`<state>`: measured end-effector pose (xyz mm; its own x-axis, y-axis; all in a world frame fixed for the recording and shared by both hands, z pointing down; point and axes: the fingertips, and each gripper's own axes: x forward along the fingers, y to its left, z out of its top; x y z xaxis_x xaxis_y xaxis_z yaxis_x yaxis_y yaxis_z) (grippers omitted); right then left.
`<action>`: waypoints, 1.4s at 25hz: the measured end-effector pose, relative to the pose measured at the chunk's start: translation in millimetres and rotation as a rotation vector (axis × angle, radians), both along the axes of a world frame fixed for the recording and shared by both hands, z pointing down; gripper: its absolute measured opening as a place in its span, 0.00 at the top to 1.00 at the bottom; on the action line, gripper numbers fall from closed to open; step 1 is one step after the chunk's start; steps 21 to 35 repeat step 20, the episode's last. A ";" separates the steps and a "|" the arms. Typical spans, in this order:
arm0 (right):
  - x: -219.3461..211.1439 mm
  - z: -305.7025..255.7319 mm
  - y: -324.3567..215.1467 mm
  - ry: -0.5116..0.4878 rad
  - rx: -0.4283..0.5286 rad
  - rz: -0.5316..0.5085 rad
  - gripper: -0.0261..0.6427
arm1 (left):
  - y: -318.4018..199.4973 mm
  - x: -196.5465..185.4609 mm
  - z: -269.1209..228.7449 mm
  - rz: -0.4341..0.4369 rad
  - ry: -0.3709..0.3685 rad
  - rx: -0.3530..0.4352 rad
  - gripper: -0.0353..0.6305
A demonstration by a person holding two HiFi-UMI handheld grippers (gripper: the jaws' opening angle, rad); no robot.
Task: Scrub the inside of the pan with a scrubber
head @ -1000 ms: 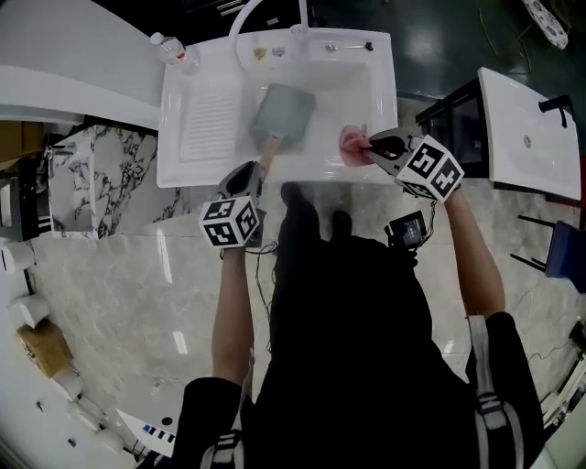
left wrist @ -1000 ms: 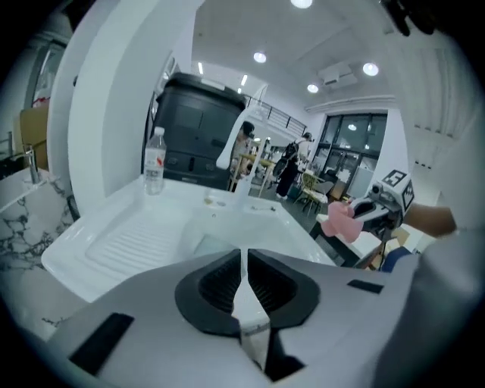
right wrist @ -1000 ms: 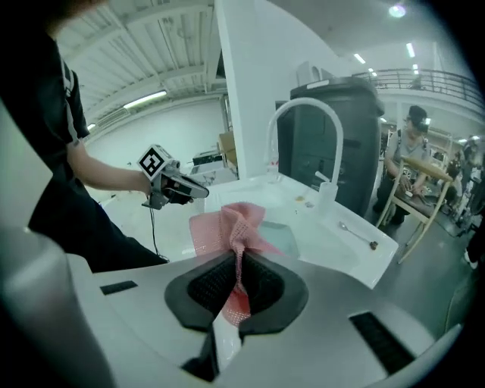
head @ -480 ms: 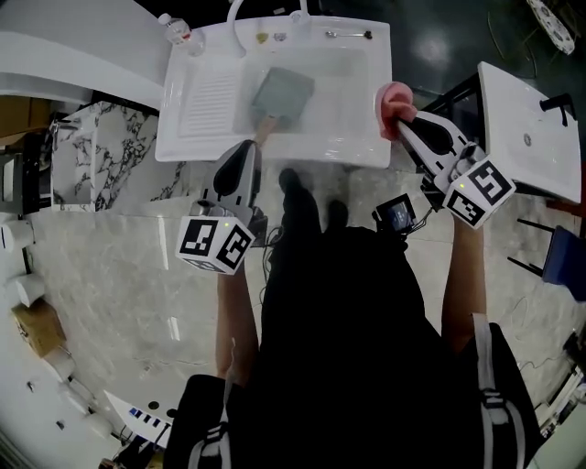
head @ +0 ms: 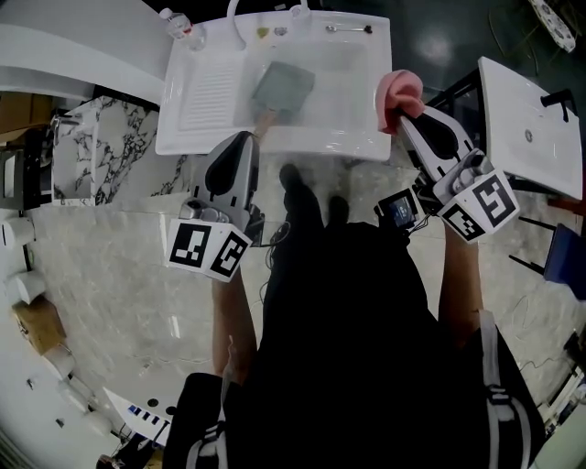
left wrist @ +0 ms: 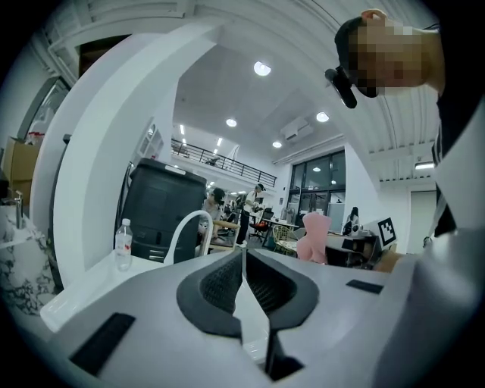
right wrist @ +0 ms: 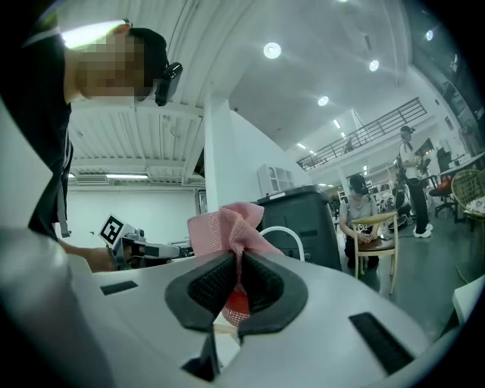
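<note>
A square grey pan (head: 283, 89) with a wooden handle lies in the white sink (head: 357, 137). My left gripper (head: 240, 139) is lifted off the front rim, just short of the pan handle, pointing up and level; it is shut with nothing between its pads (left wrist: 244, 274). My right gripper (head: 400, 117) is raised at the sink's right front corner, shut on the pink scrubber (head: 400, 92), whose mesh cloth (right wrist: 227, 231) stands bunched above the pads. The left gripper view also shows the pink scrubber (left wrist: 314, 236) off to the right.
A white faucet (head: 240, 13) arches over the sink's back edge, and a plastic bottle (head: 179, 26) stands at its back left corner. A ribbed drainboard (head: 207, 90) fills the sink's left side. A white table (head: 526, 119) stands to the right. Marble floor lies below.
Both grippers have risen out of the sink and tipped upward. The right one lifted the pink scrubber from the basin to the sink's right corner. The left one came off the pan handle.
</note>
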<state>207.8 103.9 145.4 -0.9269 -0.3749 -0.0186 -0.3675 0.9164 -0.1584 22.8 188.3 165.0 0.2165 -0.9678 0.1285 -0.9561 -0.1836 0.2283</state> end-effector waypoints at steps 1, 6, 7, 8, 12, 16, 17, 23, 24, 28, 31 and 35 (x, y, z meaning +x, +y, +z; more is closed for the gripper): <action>-0.3 -0.8 1.9 -0.001 0.001 -0.003 0.91 | 0.3 1.0 0.1 0.002 0.000 0.000 0.88; -0.4 -2.7 10.0 0.006 0.005 -0.013 0.91 | 3.0 2.6 -0.8 0.007 -0.006 0.000 0.88; 0.1 -2.6 11.8 0.012 0.010 -0.014 0.91 | 4.1 3.1 -0.9 0.006 -0.007 -0.001 0.88; 0.5 -2.5 13.3 0.017 0.014 -0.014 0.91 | 5.2 3.3 -0.9 0.005 -0.008 -0.003 0.88; 0.8 -3.0 15.9 0.029 0.024 -0.022 0.91 | 7.9 3.8 0.2 0.002 -0.010 -0.014 0.88; -1.2 -1.9 14.0 0.040 0.034 -0.026 0.91 | 6.3 5.8 1.3 0.015 -0.017 -0.020 0.88; -1.8 -1.4 14.1 0.041 0.036 -0.028 0.91 | 6.2 6.3 1.9 0.016 -0.020 -0.021 0.88; -3.1 0.1 14.9 0.043 0.040 -0.037 0.91 | 5.7 7.5 3.9 0.017 -0.025 -0.023 0.88; -3.1 0.1 14.9 0.043 0.040 -0.037 0.91 | 5.7 7.5 3.9 0.017 -0.025 -0.023 0.88; -3.1 0.1 14.9 0.043 0.040 -0.037 0.91 | 5.7 7.5 3.9 0.017 -0.025 -0.023 0.88; -3.1 0.1 14.9 0.043 0.040 -0.037 0.91 | 5.7 7.5 3.9 0.017 -0.025 -0.023 0.88; -3.1 0.1 14.9 0.043 0.040 -0.037 0.91 | 5.7 7.5 3.9 0.017 -0.025 -0.023 0.88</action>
